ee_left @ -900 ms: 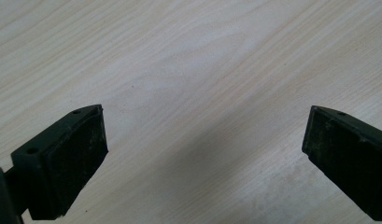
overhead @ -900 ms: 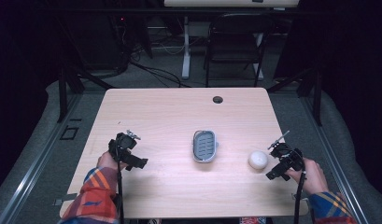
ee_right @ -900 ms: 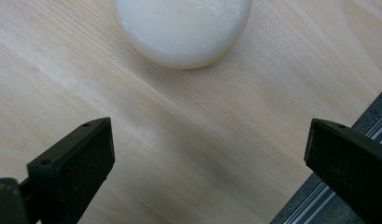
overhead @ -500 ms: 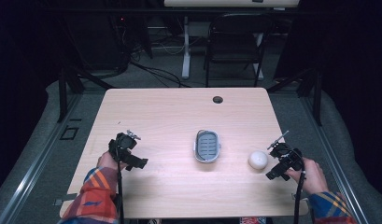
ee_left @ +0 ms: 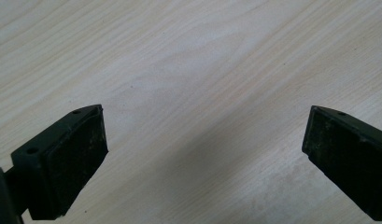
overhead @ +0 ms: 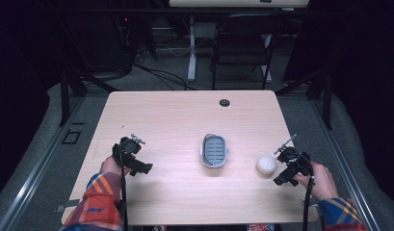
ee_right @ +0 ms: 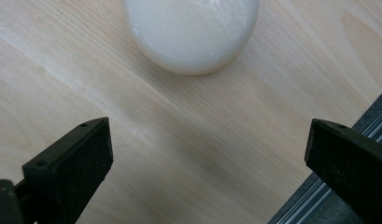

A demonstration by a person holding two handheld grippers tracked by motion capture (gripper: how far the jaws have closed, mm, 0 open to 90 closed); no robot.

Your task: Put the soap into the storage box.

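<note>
Right tool sits wide open, empty, with the round white soap-like ball just ahead; left tool open too, well apart.

Dark room, grey floor, folding chair

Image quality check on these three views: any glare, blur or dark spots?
High view: light wooden table evenly lit, surroundings nearly black, slightly soft. Left gripper view: wood grain sharp, faint shadow between the open left tool jaws. Right gripper view: round white soap-like lump cropped at the top and bright, mild glare; right tool jaws sharp.
</note>
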